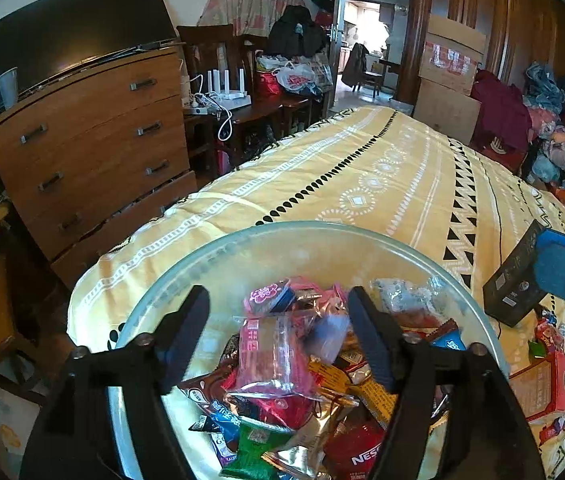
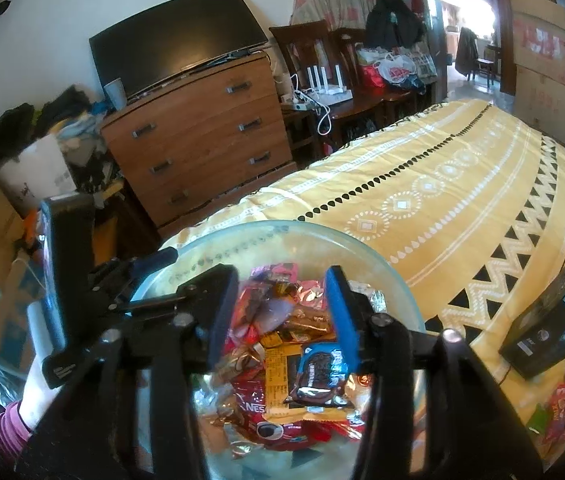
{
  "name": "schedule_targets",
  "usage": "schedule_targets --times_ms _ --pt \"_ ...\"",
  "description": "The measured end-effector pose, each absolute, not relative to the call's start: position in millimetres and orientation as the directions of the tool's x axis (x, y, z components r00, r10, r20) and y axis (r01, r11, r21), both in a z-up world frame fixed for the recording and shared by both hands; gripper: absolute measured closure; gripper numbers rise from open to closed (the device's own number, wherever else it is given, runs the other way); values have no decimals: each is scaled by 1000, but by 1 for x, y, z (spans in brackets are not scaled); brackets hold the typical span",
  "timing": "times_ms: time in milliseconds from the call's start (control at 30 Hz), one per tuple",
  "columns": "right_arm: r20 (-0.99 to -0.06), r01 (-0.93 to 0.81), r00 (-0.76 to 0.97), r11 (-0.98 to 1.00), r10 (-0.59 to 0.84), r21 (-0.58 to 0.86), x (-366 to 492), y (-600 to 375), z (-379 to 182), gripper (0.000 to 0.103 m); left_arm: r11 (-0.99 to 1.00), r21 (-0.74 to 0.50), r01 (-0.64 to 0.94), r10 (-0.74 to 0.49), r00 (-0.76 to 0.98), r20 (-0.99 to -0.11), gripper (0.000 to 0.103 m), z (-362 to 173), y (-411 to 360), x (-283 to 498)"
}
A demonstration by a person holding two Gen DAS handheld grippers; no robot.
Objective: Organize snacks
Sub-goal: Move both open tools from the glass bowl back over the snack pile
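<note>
In the left wrist view we hold the left gripper (image 1: 278, 344) over a glass bowl (image 1: 186, 268) that sits on the yellow patterned bed (image 1: 382, 168), near the bed's left edge; its jaws stand apart with nothing pressed between them, above the heap of wrapped snacks (image 1: 282, 364) that fills the bowl. Beyond the bowl's far rim the bedspread lies bare all the way to the foot of the bed. To the left a wooden dresser (image 1: 94, 136) stands close beside the bed with only a narrow gap between. At the right edge a black box (image 1: 510, 284) lies on the bed, partly covered by the blue pad of the other gripper, and a red carton (image 1: 546, 388) is cut off low right. In the right wrist view our right gripper (image 2: 282, 316) hangs over the same bowl (image 2: 386, 272), jaws apart and empty, a blue biscuit packet (image 2: 322, 372) lying just below them. The left gripper (image 2: 82, 280) crowds the bowl's left rim, and a pink sleeve (image 2: 2, 428) shows at the lower left corner. The bowl's near rim is hidden behind the gripper.
</note>
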State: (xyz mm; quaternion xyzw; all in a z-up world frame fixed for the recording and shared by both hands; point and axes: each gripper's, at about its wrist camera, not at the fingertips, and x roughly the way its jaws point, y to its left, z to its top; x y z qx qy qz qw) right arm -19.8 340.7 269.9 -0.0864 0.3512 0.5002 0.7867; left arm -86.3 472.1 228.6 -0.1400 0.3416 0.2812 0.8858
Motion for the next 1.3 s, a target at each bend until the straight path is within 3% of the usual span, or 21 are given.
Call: schedule_targets --times_ms 300,733,867,1300 --pt "-619 -849 265 484 739 214 -24 332 276 35 801 -38 -597 422 608 -673 27 236 464 -88" --pt "-574 -832 310 508 758 222 -45 277 284 31 827 -29 -562 420 651 -632 27 261 423 -93" --pt "-548 -808 346 539 761 237 -54 240 285 23 853 -30 -521 397 686 -609 27 272 394 -94" --pt "-543 -697 506 689 670 201 -89 113 270 22 955 8 -295 249 790 -560 26 298 256 -77"
